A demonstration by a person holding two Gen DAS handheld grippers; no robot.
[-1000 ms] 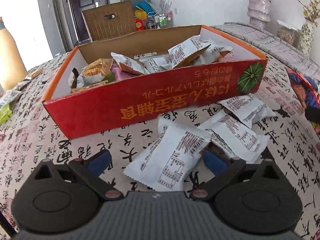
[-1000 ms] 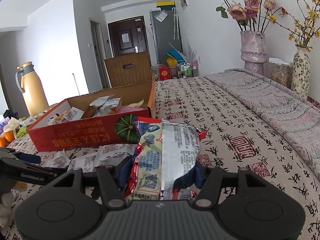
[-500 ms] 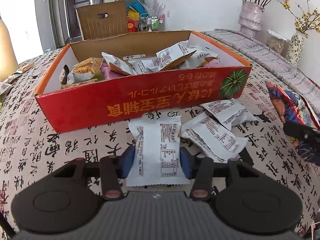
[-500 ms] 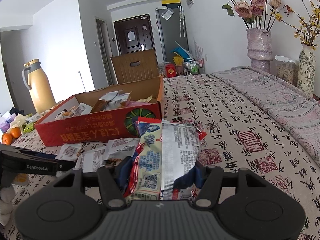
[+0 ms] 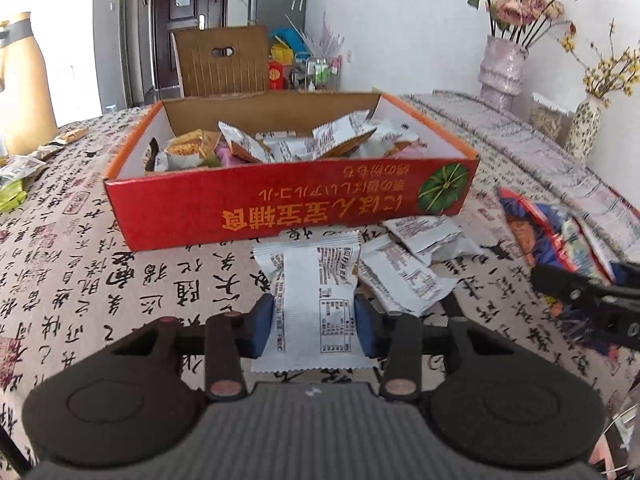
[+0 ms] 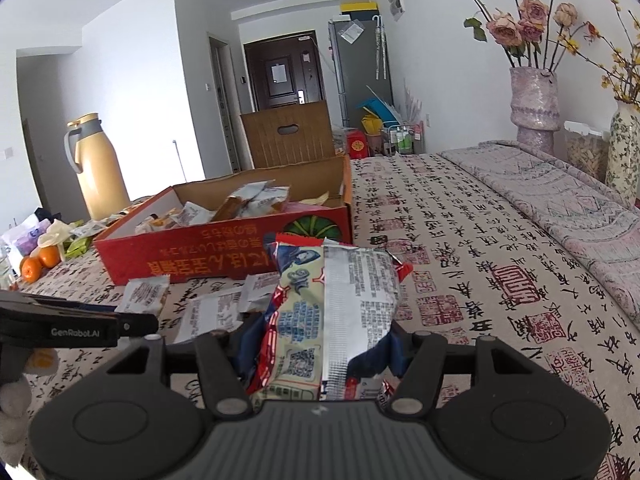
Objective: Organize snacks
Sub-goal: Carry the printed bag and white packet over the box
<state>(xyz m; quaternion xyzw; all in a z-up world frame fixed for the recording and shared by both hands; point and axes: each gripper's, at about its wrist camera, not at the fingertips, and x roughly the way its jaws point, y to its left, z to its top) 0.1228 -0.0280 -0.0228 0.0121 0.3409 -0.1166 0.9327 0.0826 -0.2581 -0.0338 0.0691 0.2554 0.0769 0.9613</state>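
Note:
A red cardboard box (image 5: 288, 204) holding several snack packets stands on the calligraphy-print tablecloth; it also shows in the right wrist view (image 6: 224, 256). My left gripper (image 5: 314, 326) is shut on a white snack packet (image 5: 316, 292), held above the cloth in front of the box. Two more white packets (image 5: 404, 268) lie to its right. My right gripper (image 6: 320, 344) is shut on a large red, blue and silver snack bag (image 6: 336, 304), held to the right of the box; that bag also shows in the left wrist view (image 5: 556, 236).
A yellow thermos (image 6: 96, 168) and oranges (image 6: 40, 264) stand at the far left. Vases with flowers (image 6: 534, 108) stand at the right. A brown cardboard box (image 6: 288, 136) stands behind the table. Loose packets (image 5: 16, 176) lie left of the red box.
My left gripper closed on the white packet and lifted it off the cloth. My right gripper rose slightly with the bag still held.

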